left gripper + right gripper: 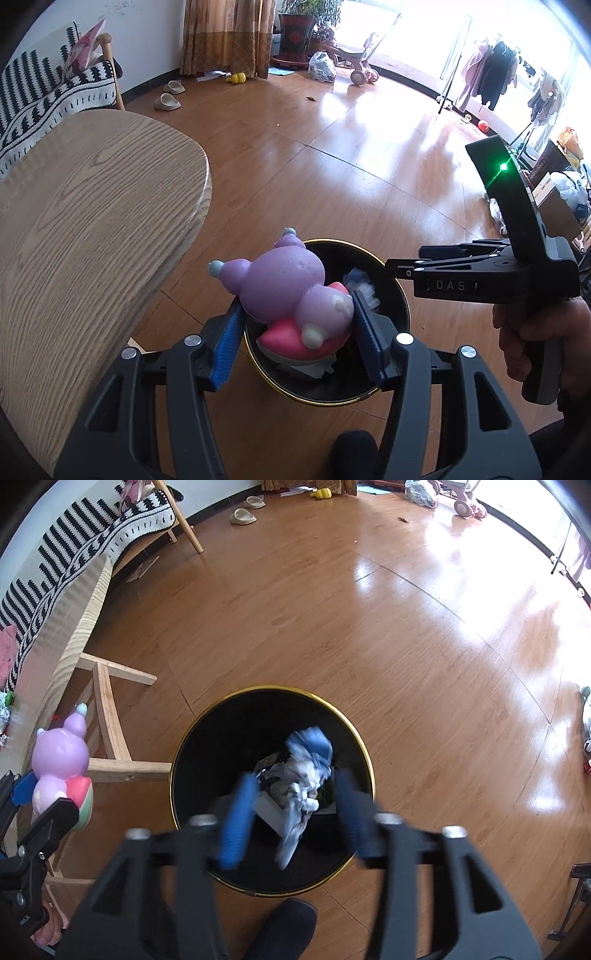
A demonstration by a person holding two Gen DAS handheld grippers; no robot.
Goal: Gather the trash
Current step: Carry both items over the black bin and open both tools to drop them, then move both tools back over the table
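From the left wrist view, the left gripper (pixel 297 332) hangs directly above the round black waste bin with a gold rim (pixel 400 295), which stands on the wooden floor just right of the pale oak table (pixel 92 229). Its blue-padded jaws stand about half spread and press on either side of a purple and pink rubbery animal toy (pixel 291 291). The toy's long axis runs from its eared head at the far left to its pink base at the near right, slanting across the jaws. It sits over the left half of the bin's mouth, so the way to the bin is straight down. The right gripper (pixel 391 267) reaches in from the right, held in a person's hand (pixel 532 336), its tips over the bin's far right rim.

From the right wrist view, the right gripper (pixel 291 812) points steeply down into the same bin (pixel 177 760). Its jaws are blurred but plainly parted about halfway, and nothing is pressed between the pads. A crumpled blue and white wrapper (pixel 304 771) lies between and beyond them, apparently loose and falling onto the rubbish inside, though the blur leaves that uncertain. The toy (pixel 61 760) shows at the left edge, beside the bin.
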